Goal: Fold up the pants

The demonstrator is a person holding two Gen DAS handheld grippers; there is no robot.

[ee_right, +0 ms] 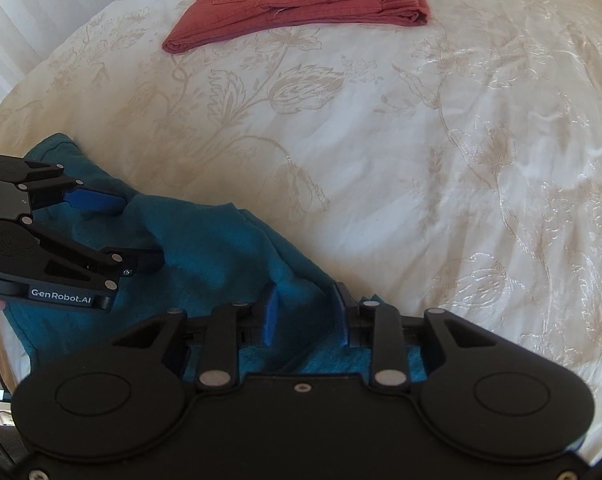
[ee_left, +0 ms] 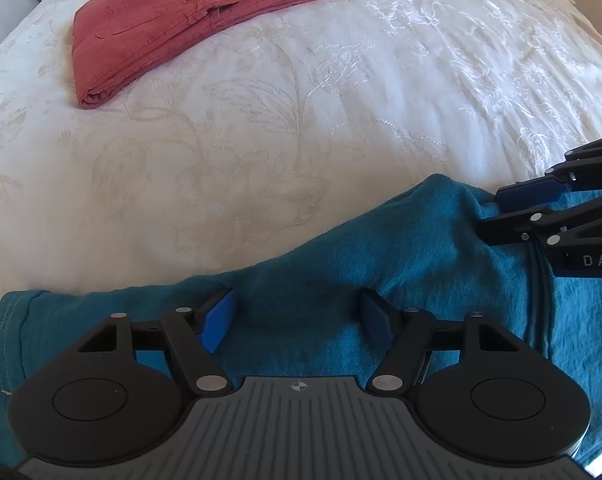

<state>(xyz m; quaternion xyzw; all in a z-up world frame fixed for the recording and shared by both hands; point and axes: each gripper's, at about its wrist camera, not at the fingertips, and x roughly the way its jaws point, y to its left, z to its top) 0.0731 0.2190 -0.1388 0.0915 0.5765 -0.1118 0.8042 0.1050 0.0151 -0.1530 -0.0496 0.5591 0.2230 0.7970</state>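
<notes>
Teal pants (ee_left: 401,248) lie bunched at the near edge of the bed, also in the right wrist view (ee_right: 221,248). My left gripper (ee_left: 297,316) is open, its blue pads standing wide apart over the teal fabric. It appears in the right wrist view (ee_right: 137,232) at the left, open above the cloth. My right gripper (ee_right: 307,314) is partly open, with teal fabric rising between its pads; no firm grip shows. It appears at the right edge of the left wrist view (ee_left: 497,212).
Folded red pants (ee_left: 189,20) lie at the far side of the bed, also in the right wrist view (ee_right: 301,4). The white embroidered bedspread (ee_left: 301,128) covers the bed. A wall or curtain (ee_right: 17,20) stands at far left.
</notes>
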